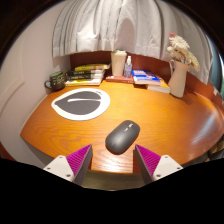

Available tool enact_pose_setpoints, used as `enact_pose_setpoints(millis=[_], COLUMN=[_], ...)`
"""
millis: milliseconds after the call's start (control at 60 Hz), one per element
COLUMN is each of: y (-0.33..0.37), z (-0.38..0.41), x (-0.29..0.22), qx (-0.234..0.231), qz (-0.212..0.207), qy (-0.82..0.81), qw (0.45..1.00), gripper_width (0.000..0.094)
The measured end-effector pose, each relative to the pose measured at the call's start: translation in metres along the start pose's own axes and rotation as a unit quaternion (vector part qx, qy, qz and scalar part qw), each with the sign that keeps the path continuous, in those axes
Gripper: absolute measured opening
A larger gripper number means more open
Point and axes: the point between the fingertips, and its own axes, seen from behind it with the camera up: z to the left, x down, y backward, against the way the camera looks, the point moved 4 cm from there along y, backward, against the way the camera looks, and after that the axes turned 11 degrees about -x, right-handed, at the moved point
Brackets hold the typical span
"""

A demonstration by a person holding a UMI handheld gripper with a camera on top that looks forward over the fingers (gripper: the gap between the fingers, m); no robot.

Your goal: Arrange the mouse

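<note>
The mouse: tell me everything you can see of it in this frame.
The mouse is dark grey with a smooth, rounded oval shell that looks like matte plastic; no cable shows. It lies flat on the wooden table, tilted slightly, just ahead of the open claw and roughly centred between its fingers, which do not touch it. The white mat with a dark leaf shape lies apart from it, farther back. Only the table touches it.

Wooden table with desk clutter against a curtained window.

The round-edged wooden table carries a white oval mat with a dark leaf shape. Toward the far edge: a dark mug, a stack of books beside it, a white bottle, flat books, and a vase of dried flowers. Pale curtains hang behind.
</note>
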Motion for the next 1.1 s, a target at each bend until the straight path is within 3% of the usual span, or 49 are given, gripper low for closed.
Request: enact_pose_setpoints(millis=[283, 400, 483, 600, 783, 883, 967, 1100], y=[-0.052, -0.063, -0.068, -0.070, -0.070, -0.064, -0.042, 0.001], z=[-0.005, -0.009, -0.009, -0.008, -0.009, -0.009, -0.014, -0.027], x=[-0.044, -0.054, -0.057, -0.056, -0.058, -0.062, -0.093, -0.184], qx=[0.003, 0.007, 0.002, 0.001, -0.003, -0.007, 0.001, 0.019], qz=[0.005, 0.010, 0.014, 0.032, 0.068, 0.084, 0.057, -0.016], qy=[-0.019, -0.022, -0.021, -0.014, -0.030, -0.049, -0.054, -0.033], qw=[1.000, 1.000, 1.000, 0.999, 0.997, 0.995, 0.997, 0.999], gripper_width=[0.0838, 0.0712, 0.0496, 0.0452, 0.0311, 0.0311, 0.0310, 0.0315])
